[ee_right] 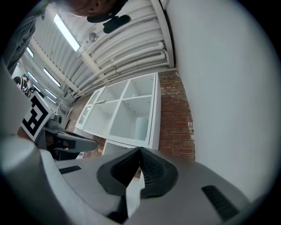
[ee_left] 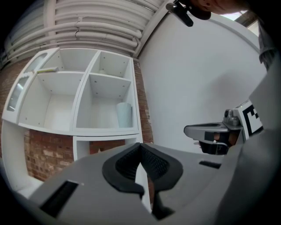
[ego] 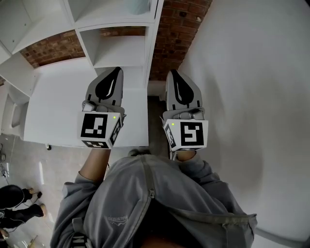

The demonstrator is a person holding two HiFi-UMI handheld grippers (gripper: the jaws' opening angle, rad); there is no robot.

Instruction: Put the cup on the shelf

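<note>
Both tools are found empty. The left gripper [ee_left: 141, 147] has its jaws closed pad to pad with nothing between them, and the right gripper [ee_right: 139, 151] is likewise closed on nothing. The cup [ee_left: 124, 114] stands upright inside the shelf [ee_left: 83, 94], in the lower right compartment of its block of four and close to that compartment's right wall. Neither tool touches it, and both are held well clear in front of the shelf. On this evidence the placement itself appears done. The cup is a plain, pale, smooth-sided tumbler. It is judged light and rigid, with a wall likely to slip under hard pads, and whether it is plastic or glass cannot be told, so it should be treated as breakable. The soundest hold would be across the wall at about mid-height, with moderate pressure and the jaws level. The two gripper views show the whole shelf and the full standing cup. The head view shows only a cropped part of the cup [ego: 137, 5] at its top edge. Only the head view shows both tools side by side below the shelf [ego: 116, 22], the left gripper [ego: 115, 72] over a white surface [ego: 53, 106] and the right gripper [ego: 175, 73] beside it, nearer the brick wall [ego: 177, 29].
</note>
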